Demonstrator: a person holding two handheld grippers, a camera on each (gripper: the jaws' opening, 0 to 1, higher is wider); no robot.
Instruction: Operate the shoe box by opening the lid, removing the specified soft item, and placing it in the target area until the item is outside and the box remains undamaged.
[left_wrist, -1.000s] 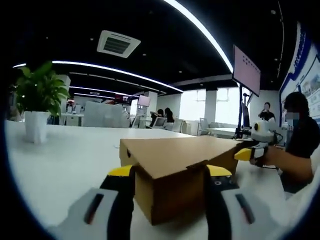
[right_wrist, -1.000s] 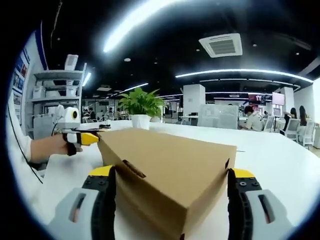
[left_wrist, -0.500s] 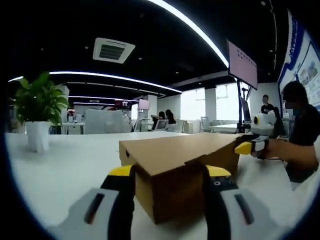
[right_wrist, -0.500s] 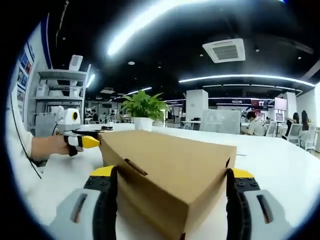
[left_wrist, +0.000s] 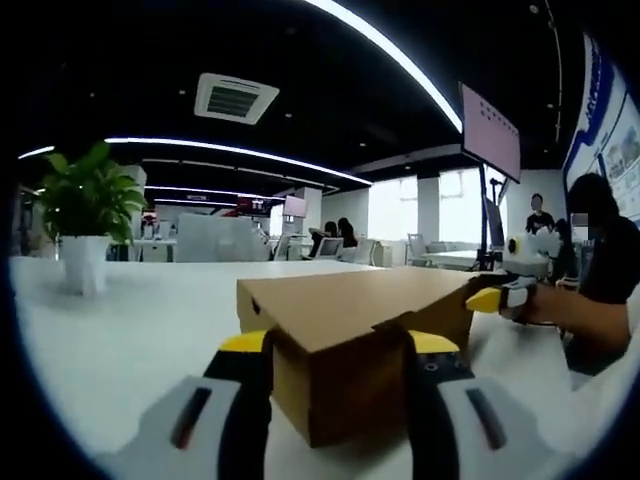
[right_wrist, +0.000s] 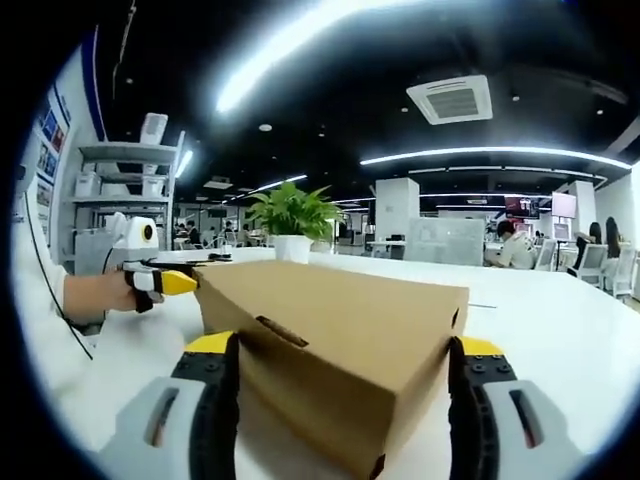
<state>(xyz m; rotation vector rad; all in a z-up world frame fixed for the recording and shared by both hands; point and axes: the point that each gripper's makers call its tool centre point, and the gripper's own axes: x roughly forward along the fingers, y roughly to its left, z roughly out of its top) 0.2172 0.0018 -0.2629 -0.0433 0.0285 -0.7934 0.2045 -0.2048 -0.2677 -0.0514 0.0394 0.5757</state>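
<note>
1. One shoe box (left_wrist: 345, 345), brown cardboard, lid down, on white surface (left_wrist: 150, 320). Same box in right gripper view (right_wrist: 335, 355).
2. Left tool (left_wrist: 338, 345): jaws wide, straddling one end of box, yellow tips level w/ lid edge on either side. Contact w/ box walls: can't tell. Also seen in right gripper view (right_wrist: 165, 282), held in a hand (right_wrist: 100, 292) at far end of box.
3. Right tool (right_wrist: 340, 350): jaws wide, one each side of box's opposite end, box corner pointing between them. Contact: can't tell. Also seen in left gripper view (left_wrist: 500, 296), yellow tip just beside box's far corner.
4. Potted plant (left_wrist: 85, 215), white pot, on surface well apart from box; in right gripper view (right_wrist: 292, 222) behind box.
5. Ceiling vent (left_wrist: 235, 98) overhead; wall screen (left_wrist: 490, 135) on stand, right of left gripper view.
6. Vs. 1.0 s ago: box unmoved on surface, lid as before; both tools keep same straddle at box ends; slight shift of both views only.
</note>
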